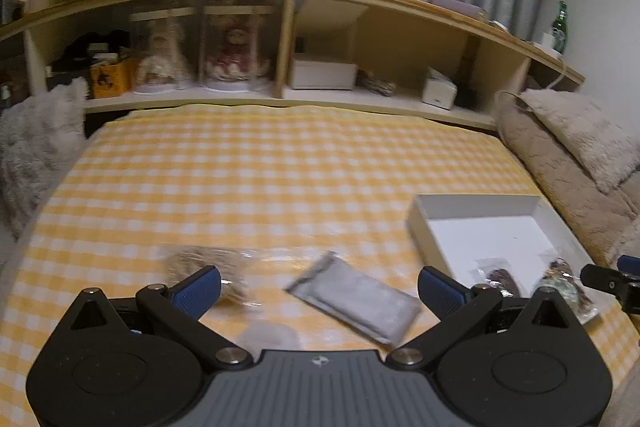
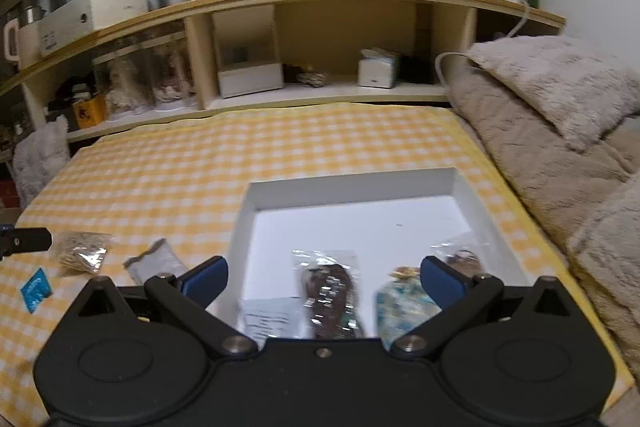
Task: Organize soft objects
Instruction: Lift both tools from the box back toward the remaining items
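A white box (image 2: 352, 187) lies on the yellow checked cloth (image 1: 260, 179); the left wrist view shows it at the right (image 1: 472, 203). In it lie a brown packet (image 2: 330, 291), a blue-patterned packet (image 2: 402, 303) and a darker packet (image 2: 460, 259). On the cloth to its left lie a grey pouch (image 1: 356, 299), also in the right wrist view (image 2: 154, 261), a clear bag of tan stuff (image 1: 208, 263) (image 2: 82, 251), and a small blue sachet (image 2: 36, 289). My left gripper (image 1: 320, 287) is open above the grey pouch. My right gripper (image 2: 324, 279) is open above the box's near end.
A wooden shelf unit (image 1: 288, 39) with boxes and dolls in jars stands behind the cloth. Fluffy beige pillows and a blanket (image 2: 552, 115) lie to the right, a grey fluffy cushion (image 1: 36, 147) to the left.
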{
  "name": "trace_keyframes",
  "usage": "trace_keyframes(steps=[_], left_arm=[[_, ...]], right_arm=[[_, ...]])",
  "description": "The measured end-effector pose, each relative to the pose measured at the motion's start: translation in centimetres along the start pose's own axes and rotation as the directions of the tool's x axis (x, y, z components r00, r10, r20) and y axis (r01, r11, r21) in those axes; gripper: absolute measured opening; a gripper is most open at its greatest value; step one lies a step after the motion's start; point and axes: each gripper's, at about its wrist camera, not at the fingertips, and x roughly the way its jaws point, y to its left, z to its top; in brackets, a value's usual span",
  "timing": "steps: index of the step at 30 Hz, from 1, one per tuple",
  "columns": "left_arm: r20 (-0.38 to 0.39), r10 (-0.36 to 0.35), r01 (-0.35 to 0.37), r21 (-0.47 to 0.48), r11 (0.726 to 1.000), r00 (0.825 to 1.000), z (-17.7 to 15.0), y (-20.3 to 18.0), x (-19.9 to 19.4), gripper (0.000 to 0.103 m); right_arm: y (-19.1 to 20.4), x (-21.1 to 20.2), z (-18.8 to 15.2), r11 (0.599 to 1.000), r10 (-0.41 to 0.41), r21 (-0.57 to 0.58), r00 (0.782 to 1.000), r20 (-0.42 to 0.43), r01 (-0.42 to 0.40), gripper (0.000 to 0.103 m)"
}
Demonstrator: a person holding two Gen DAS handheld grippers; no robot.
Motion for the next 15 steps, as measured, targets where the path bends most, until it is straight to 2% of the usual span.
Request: trace_keyframes(steps=[9,15], left_arm=[[-0.001,0.057,-0.057,-0.001,0.998,0.998,-0.3,5.3,0.1,0.103],[0.002,0.047,-0.047,-0.005,0.999,0.999,-0.3,8.0,0.1,0.103]], right_arm=[[5.5,1.6,0.1,0.995,0.080,-0.065,0.997,0.011,-0.079,0.103],[9.3,2.7,-0.2,0.988,0.127,-0.085,0.992,0.008,-0.126,0.103]])
